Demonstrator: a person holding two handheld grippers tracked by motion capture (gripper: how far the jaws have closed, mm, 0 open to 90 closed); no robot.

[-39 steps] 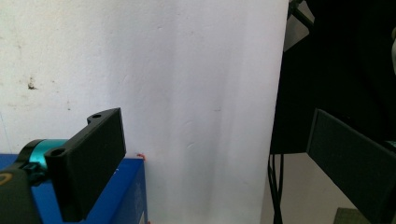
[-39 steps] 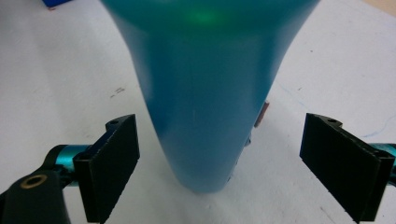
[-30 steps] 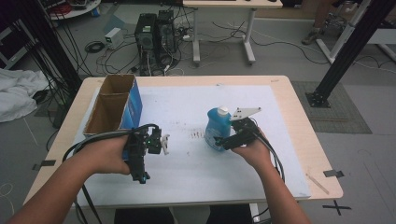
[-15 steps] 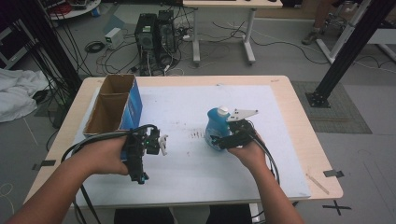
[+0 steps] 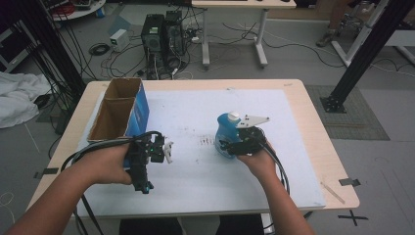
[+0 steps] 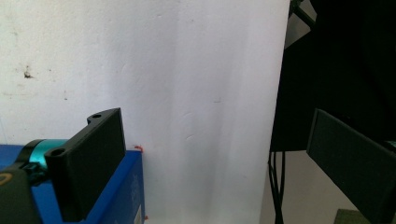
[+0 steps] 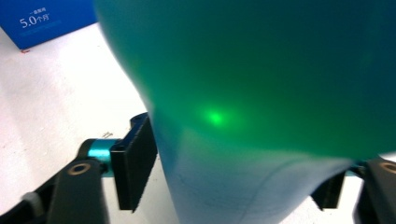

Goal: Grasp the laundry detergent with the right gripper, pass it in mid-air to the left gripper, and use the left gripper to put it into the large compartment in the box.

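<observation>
High view puts the cardboard box (image 5: 120,110) with its blue side at the far left of the white mat (image 5: 195,112), open-topped and untouched. Just right of it, the left gripper (image 5: 166,149) hangs a little above the mat in the person's left hand (image 5: 105,164), pointing toward the middle; in the left gripper view its jaws stand wide apart with nothing between them, only bare mat and a corner of the box beyond. Further right, near the mat's centre, the blue bottle (image 5: 227,137) with the white cap stands upright, and the right gripper (image 5: 232,147) comes at it from the near side, forearm reaching in level from the bottom edge. Its jaws have just been closing, and the right gripper view shows the bottle's body (image 7: 261,93) between them, the left pad touching its wall; the other pad is mostly hidden, so a firm clamp cannot be confirmed. The step in hand looks like taking hold of the bottle. Next, I judge, the grip must finish squeezing evenly on the rounded wall before any lift, keeping the bottle upright, likely toward the box.
</observation>
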